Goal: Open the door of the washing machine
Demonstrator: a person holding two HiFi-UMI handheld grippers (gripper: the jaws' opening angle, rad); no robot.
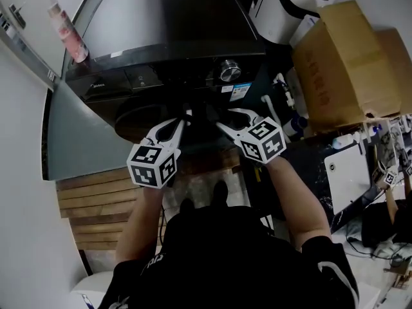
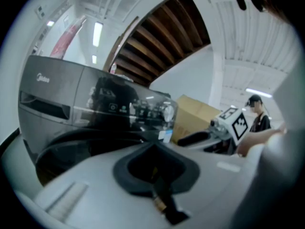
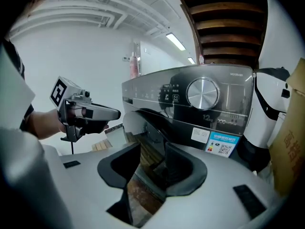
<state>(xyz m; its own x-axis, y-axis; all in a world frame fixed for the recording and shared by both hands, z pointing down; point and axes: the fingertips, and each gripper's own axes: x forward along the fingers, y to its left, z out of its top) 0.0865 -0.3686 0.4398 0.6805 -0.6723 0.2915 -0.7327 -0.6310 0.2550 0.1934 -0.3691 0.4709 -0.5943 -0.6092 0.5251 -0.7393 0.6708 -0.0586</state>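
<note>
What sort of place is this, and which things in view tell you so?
Probably a workshop or test room rather than a home laundry. A dark front-loading washing machine stands right beside large cardboard boxes, and bare ceiling pipes and strip lights run overhead.

The washing machine (image 1: 161, 37) is showing glossy dark grey, its dial (image 1: 229, 70) shining silver, its label (image 1: 241, 89) glowing blue and white. The left tool (image 1: 187, 116) and right tool (image 1: 229, 118) are wearing white shells and black-and-white square-patterned cubes. The cardboard box (image 1: 341, 63) is looking tan.
</note>
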